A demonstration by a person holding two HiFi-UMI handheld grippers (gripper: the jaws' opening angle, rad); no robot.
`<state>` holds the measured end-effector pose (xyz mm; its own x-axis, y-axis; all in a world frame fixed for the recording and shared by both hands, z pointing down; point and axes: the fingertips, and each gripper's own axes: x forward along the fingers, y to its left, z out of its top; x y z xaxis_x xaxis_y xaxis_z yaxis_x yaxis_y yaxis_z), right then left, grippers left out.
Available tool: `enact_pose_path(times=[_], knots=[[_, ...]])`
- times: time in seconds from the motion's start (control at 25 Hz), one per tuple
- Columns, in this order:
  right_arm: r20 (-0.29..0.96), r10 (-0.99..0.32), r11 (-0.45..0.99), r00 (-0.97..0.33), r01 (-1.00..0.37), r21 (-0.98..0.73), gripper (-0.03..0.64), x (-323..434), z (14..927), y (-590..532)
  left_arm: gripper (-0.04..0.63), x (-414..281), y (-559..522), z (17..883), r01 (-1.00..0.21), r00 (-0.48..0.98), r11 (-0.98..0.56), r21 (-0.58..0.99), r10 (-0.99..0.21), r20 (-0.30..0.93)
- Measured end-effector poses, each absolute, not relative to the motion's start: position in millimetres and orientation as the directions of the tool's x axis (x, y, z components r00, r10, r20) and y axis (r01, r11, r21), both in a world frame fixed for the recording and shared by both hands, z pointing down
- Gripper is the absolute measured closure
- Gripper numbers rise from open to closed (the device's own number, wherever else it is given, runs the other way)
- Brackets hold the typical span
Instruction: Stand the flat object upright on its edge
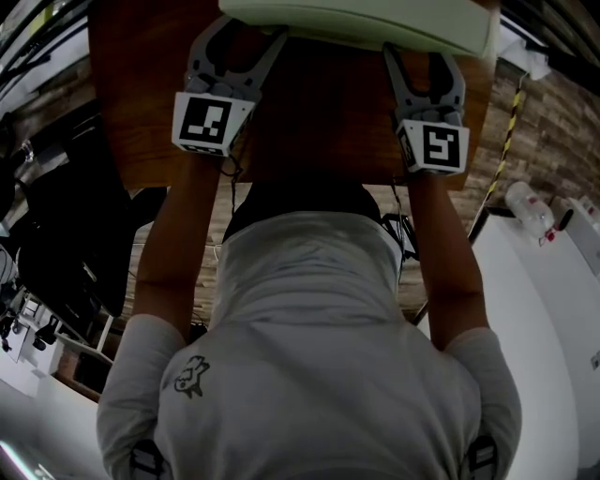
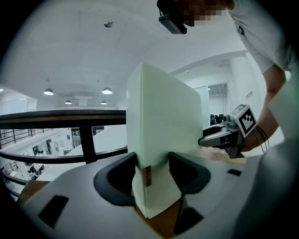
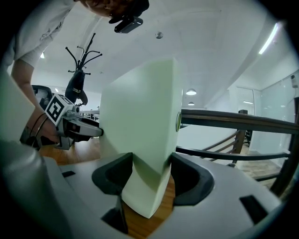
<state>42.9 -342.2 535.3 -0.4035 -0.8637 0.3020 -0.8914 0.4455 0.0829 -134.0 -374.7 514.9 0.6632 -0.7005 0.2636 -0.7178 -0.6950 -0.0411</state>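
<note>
the flat object [image 1: 361, 26] stands upright over the table [image 1: 319, 122], its lower edge close to the tabletop. the left gripper [image 1: 236, 37] clamps its left end and the right gripper [image 1: 422, 58] its right end, facing each other. a railing [image 2: 63, 116] runs behind the table. a bottle [image 1: 530, 208] lies on a counter [image 1: 553, 309] to the right.

Colours, tabletop
Flat object [image 1: 366, 23] pale green; table [image 1: 319, 122] reddish-brown wood; left gripper [image 1: 242, 33] and right gripper [image 1: 422, 52] grey, black pads, black-and-white square markers.
</note>
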Motion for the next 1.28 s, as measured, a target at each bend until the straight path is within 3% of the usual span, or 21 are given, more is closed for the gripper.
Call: enact_pose_path(times=[1.28], knots=[[0.257,-0.865,0.451,-0.43,-0.892,0.024,0.37,50,529,-329,0.301,-136,-370,519,-0.711,0.666,-0.7,-0.068,-0.701,0.254]])
